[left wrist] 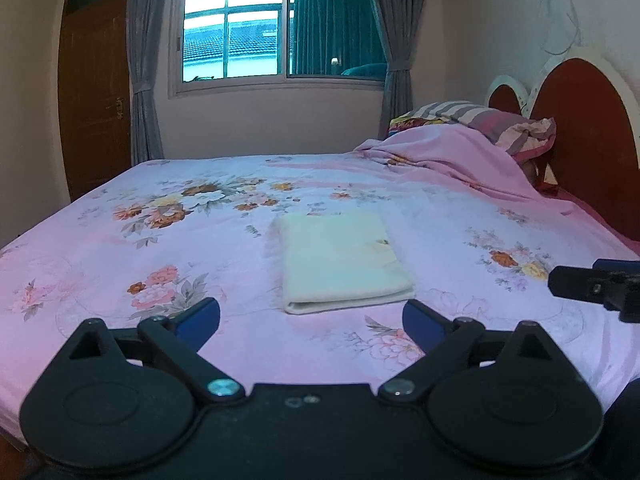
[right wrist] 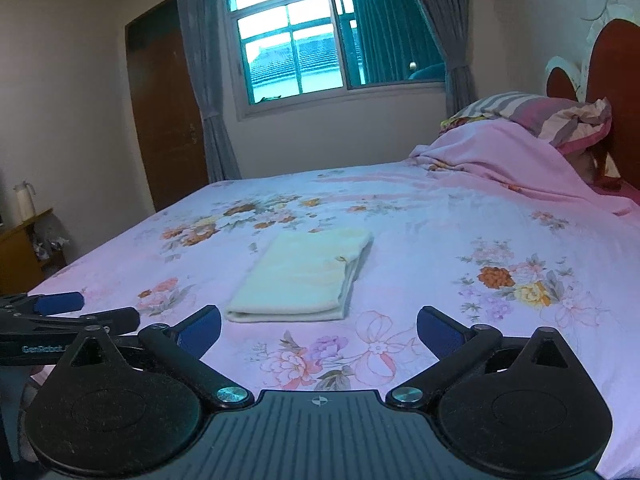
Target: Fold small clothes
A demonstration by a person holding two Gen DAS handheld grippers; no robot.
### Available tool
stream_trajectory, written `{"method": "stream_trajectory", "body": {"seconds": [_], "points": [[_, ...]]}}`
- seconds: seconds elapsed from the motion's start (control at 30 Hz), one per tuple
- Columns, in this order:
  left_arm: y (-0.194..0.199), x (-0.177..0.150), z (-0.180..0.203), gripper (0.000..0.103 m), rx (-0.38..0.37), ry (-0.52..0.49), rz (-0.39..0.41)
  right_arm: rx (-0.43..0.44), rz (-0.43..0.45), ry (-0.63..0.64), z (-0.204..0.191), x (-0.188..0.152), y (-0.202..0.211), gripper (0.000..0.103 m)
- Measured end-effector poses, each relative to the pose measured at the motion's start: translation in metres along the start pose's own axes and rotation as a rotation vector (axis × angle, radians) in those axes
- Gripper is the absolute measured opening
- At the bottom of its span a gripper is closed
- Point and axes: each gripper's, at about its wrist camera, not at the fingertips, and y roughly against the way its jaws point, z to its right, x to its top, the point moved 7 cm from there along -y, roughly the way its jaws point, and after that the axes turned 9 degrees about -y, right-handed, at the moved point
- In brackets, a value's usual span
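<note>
A pale cream cloth [left wrist: 340,260] lies folded into a flat rectangle on the pink floral bedsheet [left wrist: 120,264]; it also shows in the right wrist view [right wrist: 304,276]. My left gripper [left wrist: 312,320] is open and empty, just short of the cloth's near edge. My right gripper [right wrist: 320,330] is open and empty, a little back from the cloth and to its right. The right gripper's tip shows at the right edge of the left wrist view [left wrist: 600,286]. The left gripper shows at the left edge of the right wrist view [right wrist: 64,314].
Pillows [left wrist: 480,120] and a bunched pink blanket [left wrist: 448,152] lie at the head of the bed by the headboard [left wrist: 580,132]. A window [left wrist: 276,28] with grey curtains and a brown door [left wrist: 96,92] are behind. A side table with a flask [right wrist: 24,200] stands left.
</note>
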Motion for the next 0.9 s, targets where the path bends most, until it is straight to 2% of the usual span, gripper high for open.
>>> {"method": "stream_trajectory", "body": {"seconds": [0.5,0.9], "points": [[0.004,0.0,-0.009,0.098,-0.019,0.036,0.019,0.004,-0.004,0.034,-0.004,-0.001,-0.002,0.103],[0.01,0.005,-0.006,0.098,-0.02,0.025,0.042,0.004,-0.001,0.048,-0.001,0.001,-0.001,0.103]]}}
